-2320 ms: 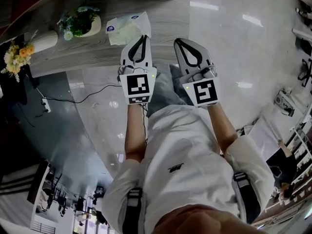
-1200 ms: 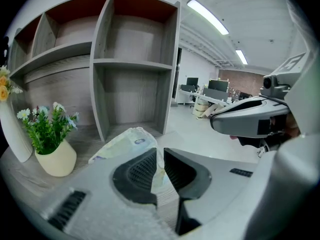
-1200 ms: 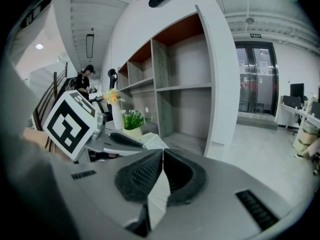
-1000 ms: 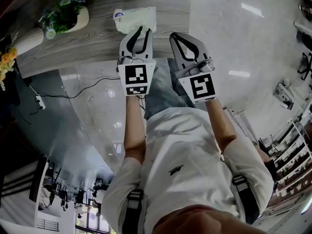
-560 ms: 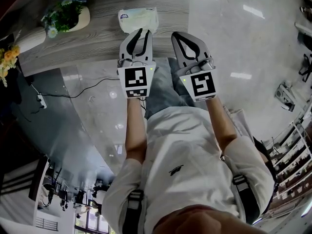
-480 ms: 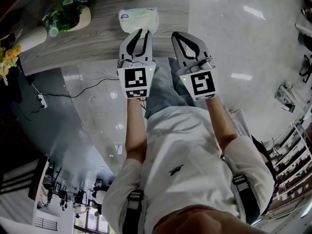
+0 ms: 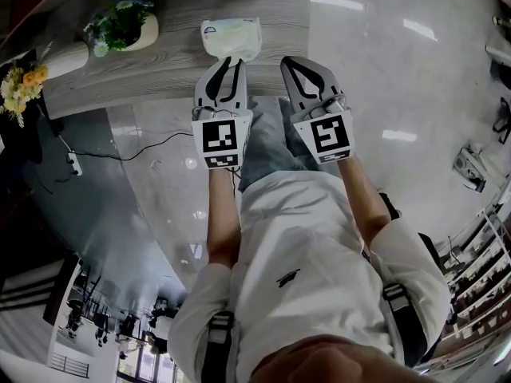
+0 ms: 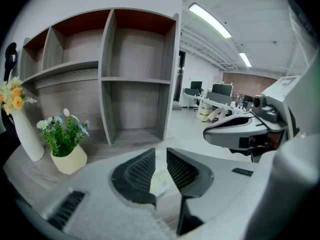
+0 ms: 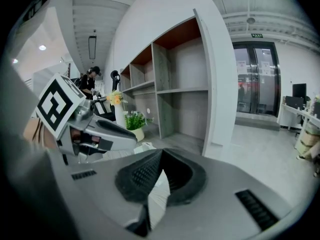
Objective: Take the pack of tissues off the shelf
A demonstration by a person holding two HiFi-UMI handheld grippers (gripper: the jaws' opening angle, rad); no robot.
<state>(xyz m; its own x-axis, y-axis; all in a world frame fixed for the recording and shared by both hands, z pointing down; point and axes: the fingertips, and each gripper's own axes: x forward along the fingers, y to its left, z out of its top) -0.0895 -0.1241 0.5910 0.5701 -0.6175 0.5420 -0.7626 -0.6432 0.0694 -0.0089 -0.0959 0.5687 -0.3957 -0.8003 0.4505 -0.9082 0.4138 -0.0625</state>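
- Pack of tissues [image 7: 231, 37]: off the shelf unit [image 8: 140, 79], whose compartments in view are bare. It lies flat on the grey wood counter [image 7: 160, 66]. Removal is judged done; at most, the tool has to be drawn clear.
- Left gripper [image 7: 230, 62]: tips at the pack's near edge. The jaws stand a narrow slit apart with the pack visible through it, and no pinch is evident.
- Right gripper [image 7: 286, 61]: just right of the pack's near edge, over the floor. Jaws pressed together, holding nothing.
- Left of the pack, on the counter: a white vase of yellow flowers [image 7: 64, 58] farthest out, then a cream pot of greenery [image 7: 132, 30] nearer.
- Behind the pack: the shelf unit, upright on the counter.
- Right of the pack: glossy pale floor [image 7: 383, 70], with office desks and monitors [image 8: 215, 90] well beyond.
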